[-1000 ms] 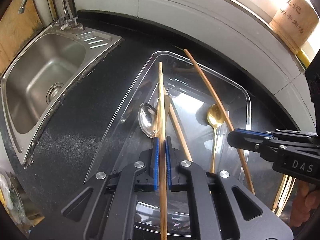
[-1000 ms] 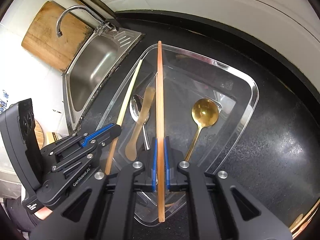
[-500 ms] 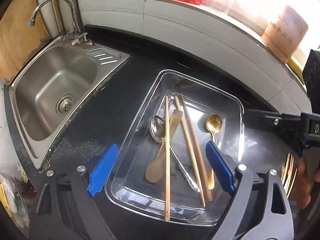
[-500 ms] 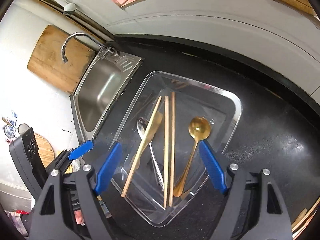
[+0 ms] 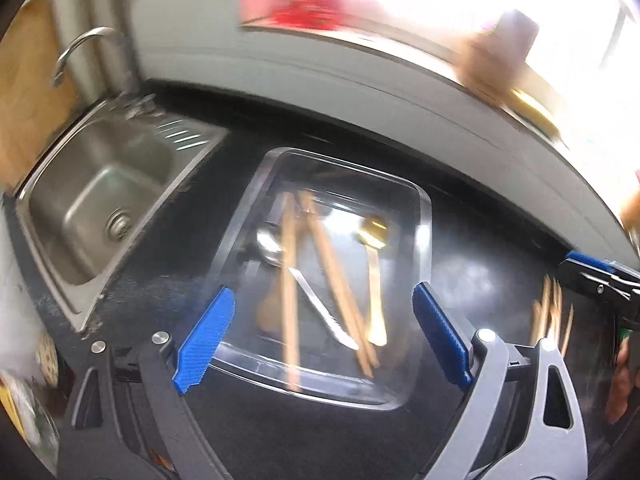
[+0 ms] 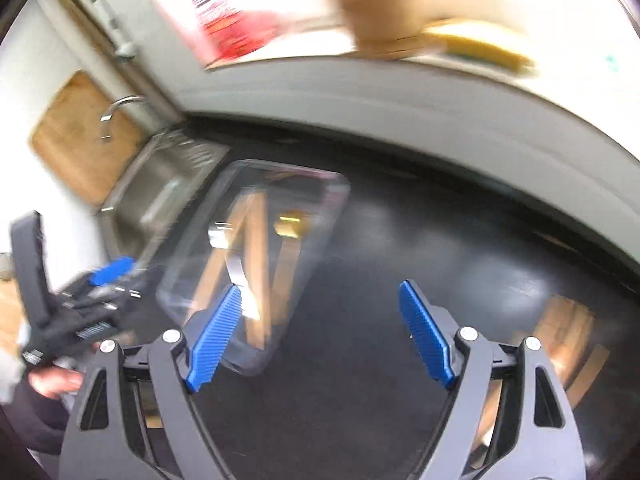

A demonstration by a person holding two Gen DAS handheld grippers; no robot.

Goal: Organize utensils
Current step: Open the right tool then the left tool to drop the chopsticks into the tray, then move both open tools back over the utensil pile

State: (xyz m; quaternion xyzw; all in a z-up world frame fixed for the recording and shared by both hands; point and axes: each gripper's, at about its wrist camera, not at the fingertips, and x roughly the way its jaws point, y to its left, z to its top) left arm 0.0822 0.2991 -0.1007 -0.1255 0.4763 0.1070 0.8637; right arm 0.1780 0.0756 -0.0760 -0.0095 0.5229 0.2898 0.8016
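Clear tray (image 5: 424, 216) on black counter (image 5: 480, 280) holds chopsticks (image 5: 289, 280), a silver spoon (image 5: 269, 245) and a gold spoon (image 5: 374, 232). Long axes run near-to-far, bowls at far end. Left gripper (image 5: 322, 338) is spread wide, empty, tray beyond its fingers. Right gripper (image 6: 320, 334) is likewise released, tray far-left of it. Both views motion-blurred.
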